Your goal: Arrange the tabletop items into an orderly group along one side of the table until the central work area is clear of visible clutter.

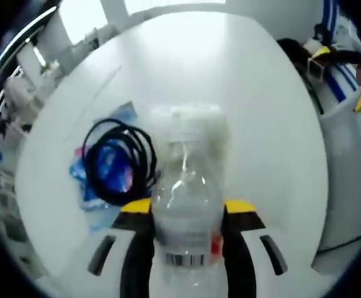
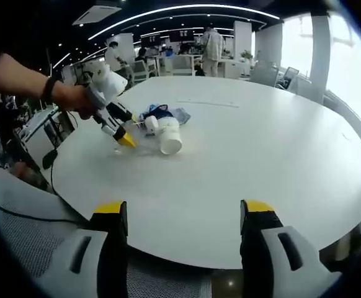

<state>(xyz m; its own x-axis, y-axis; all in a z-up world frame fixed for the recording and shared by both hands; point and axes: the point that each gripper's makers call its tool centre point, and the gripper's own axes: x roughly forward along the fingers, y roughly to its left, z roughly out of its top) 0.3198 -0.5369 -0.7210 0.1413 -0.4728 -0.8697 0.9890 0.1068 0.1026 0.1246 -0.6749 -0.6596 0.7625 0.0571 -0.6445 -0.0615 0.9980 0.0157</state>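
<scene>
A clear plastic bottle (image 1: 185, 205) with a barcode label lies between the yellow-tipped jaws of my left gripper (image 1: 187, 210), which is shut on it. Just beyond its top is a white cup (image 1: 216, 133), blurred through the plastic. A coiled black cable (image 1: 120, 160) rests on a blue packet (image 1: 109, 164) to the left. From the right gripper view, a hand holds the left gripper (image 2: 123, 135) at the bottle (image 2: 144, 126), beside the white cup (image 2: 170, 138) lying on its side and the blue packet (image 2: 165, 114). My right gripper (image 2: 183, 214) stands open over the table's near edge, holding nothing.
The round white table (image 2: 242, 161) is bare across its middle and right. The right gripper (image 1: 342, 74) shows past the table edge in the left gripper view. Office desks, chairs and people (image 2: 211, 43) stand behind. A cable (image 2: 19, 214) hangs below the near edge.
</scene>
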